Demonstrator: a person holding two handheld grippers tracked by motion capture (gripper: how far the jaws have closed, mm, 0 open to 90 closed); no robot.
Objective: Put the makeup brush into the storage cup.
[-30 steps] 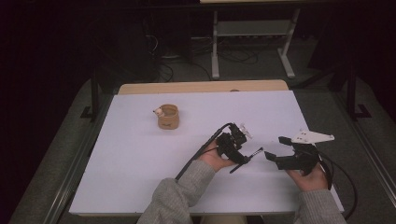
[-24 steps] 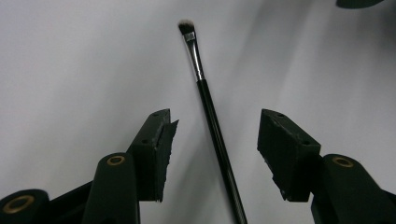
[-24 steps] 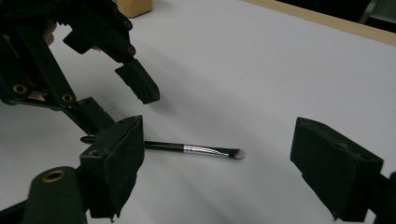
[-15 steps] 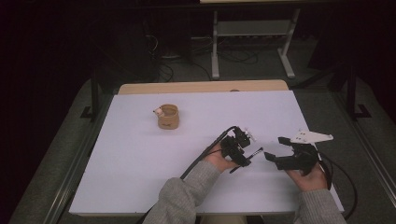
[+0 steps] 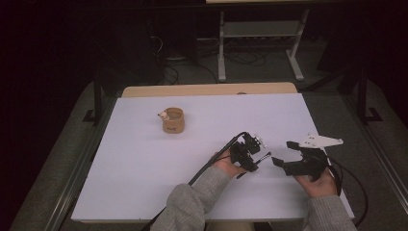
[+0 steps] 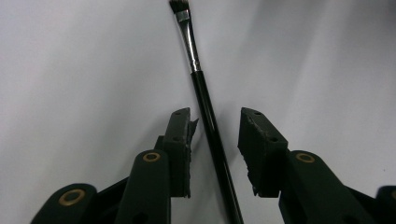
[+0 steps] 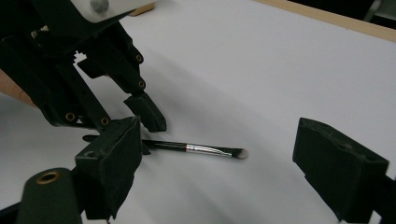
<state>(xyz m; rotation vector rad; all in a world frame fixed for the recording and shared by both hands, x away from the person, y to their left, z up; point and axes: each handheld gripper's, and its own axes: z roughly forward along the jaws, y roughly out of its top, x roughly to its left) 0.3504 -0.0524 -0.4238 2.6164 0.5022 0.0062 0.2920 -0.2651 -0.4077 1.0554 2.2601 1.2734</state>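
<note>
So the thing being worked on here is a small makeup brush (image 6: 208, 116), black handle with a silver collar, lying flat on the white worktop (image 5: 144, 163). In the high view it sits at the lower middle of the frame (image 5: 262, 157), right between the two hands. The left gripper (image 5: 253, 156) is down over the handle end, and its own view gives the best look: the handle runs up the middle of the frame between the two black jaws, with the bristle end up at the top edge. The jaws have just been closing in on it, but there's a visible gap on the right-hand side and the left pad looks just beside the handle, so the pads aren't pressing on it; I can't tell if that left pad actually touches. The right gripper (image 5: 281, 155) is just to the right of the brush in the high view, held low over the worktop with its jaws spread wide and nothing between them. Its view shows the brush (image 7: 196, 148) lying across the middle of the frame, pale tip pointing right, with the left gripper (image 7: 135, 114) coming down on the handle from the upper left. Well apart from all this, toward the upper left of the worktop, stands a little tan cup (image 5: 173, 121).
</note>
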